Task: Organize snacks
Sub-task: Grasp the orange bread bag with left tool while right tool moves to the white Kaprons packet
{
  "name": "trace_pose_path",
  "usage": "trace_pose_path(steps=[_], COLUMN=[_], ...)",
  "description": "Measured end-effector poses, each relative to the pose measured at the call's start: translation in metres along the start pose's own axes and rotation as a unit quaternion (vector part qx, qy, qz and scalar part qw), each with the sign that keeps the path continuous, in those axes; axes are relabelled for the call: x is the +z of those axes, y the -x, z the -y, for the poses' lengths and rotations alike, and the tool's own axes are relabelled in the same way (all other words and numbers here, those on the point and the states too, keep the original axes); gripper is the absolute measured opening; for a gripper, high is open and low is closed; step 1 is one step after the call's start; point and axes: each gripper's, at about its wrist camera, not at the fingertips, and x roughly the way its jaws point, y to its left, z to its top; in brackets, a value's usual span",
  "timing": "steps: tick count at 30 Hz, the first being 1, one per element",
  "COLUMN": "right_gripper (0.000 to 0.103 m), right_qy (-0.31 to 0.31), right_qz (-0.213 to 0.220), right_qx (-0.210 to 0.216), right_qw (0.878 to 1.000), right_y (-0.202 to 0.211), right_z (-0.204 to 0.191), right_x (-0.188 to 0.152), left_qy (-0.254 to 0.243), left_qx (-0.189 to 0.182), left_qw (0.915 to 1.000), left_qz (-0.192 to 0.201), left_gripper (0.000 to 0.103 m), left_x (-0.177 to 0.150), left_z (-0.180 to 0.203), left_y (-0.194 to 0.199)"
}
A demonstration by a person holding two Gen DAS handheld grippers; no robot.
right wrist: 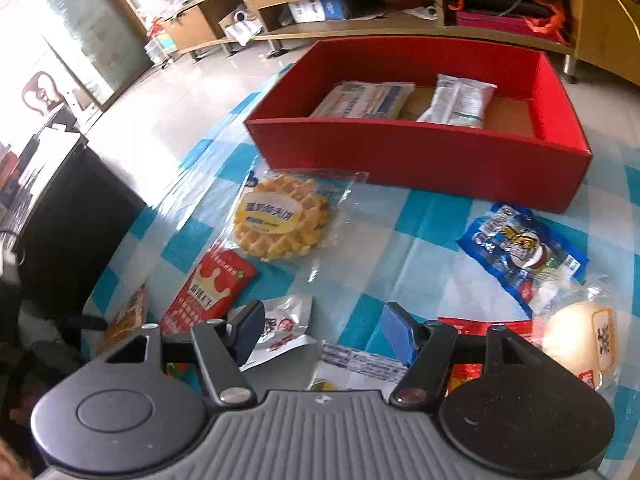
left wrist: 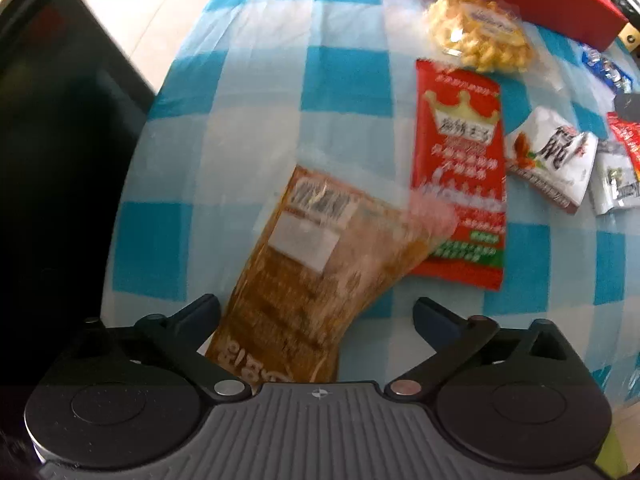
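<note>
1. On a table spread with a blue-and-white checked cloth, loose snack packets are seen scattered in front of a red box that already holds two packets lying flat on its floor.

2. The left gripper is pictured pointing steeply down over a brown packet, its jaws spread wide; the packet lies between them with its far corner over a red crown-printed packet, and the pads are not seen pressing on it.

3. The right gripper is shown with its jaws partly apart and nothing pinched, held low over a small white packet and a pale printed packet; a waffle in clear wrap, a blue packet and a wrapped bun lie farther out.

4. The step in hand is judged to be the pick-up of the brown packet, for transfer to the box.

5. It would best be done with the jaws centred across the packet's narrow width and closed firmly on the body rather than the thin sealed edge, so that the slick wrapper is not allowed to slip.

6. A straight lift is advised before any sideways travel, so that the red packet beneath the corner is not dragged along.
</note>
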Motion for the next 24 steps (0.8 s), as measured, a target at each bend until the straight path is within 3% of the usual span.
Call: trace_pose_path(steps=[4, 7, 12, 14, 18, 21, 24], right_gripper=[0.062, 0.062, 0.062, 0.062, 0.062, 0.062, 0.062], right_qy=[0.004, 0.008, 0.003, 0.0, 0.01, 0.012, 0.017], right_qz=[-0.001, 0.004, 0.007, 0.006, -0.006, -0.018, -0.032], right_qx=[-0.005, -0.012, -0.012, -0.013, -0.008, -0.001, -0.005], right_qw=[1.0, 1.0, 1.0, 1.0, 1.0, 1.0, 0.999], right_y=[0.002, 0.006, 0.01, 0.01, 0.006, 0.001, -0.003], right_z=[0.002, 0.006, 0.015, 0.017, 0.014, 0.012, 0.012], right_x=[0.0, 0.0, 0.0, 0.0, -0.002, -0.004, -0.008], left_qy=[-0.016, -0.015, -0.003, -0.004, -0.01, -0.004, -0.019], left_qx=[0.005, -0.012, -0.045, -0.057, -0.042, -0.057, -0.028], left_qw=[0.9997, 0.9995, 0.9984, 0.9979, 0.9987, 0.9983, 0.9993], left_qz=[0.015, 0.023, 0.035, 0.03, 0.025, 0.011, 0.012], left_gripper=[0.077, 0.064, 0.057, 0.061, 0.084, 0.099, 0.098], left_x=[-0.003, -0.008, -0.017, -0.016, -0.01, 0.001, 0.008], left_z=[0.015, 0.025, 0.039, 0.045, 0.053, 0.054, 0.066], left_y=[0.011, 0.019, 0.03, 0.028, 0.024, 0.01, 0.002])
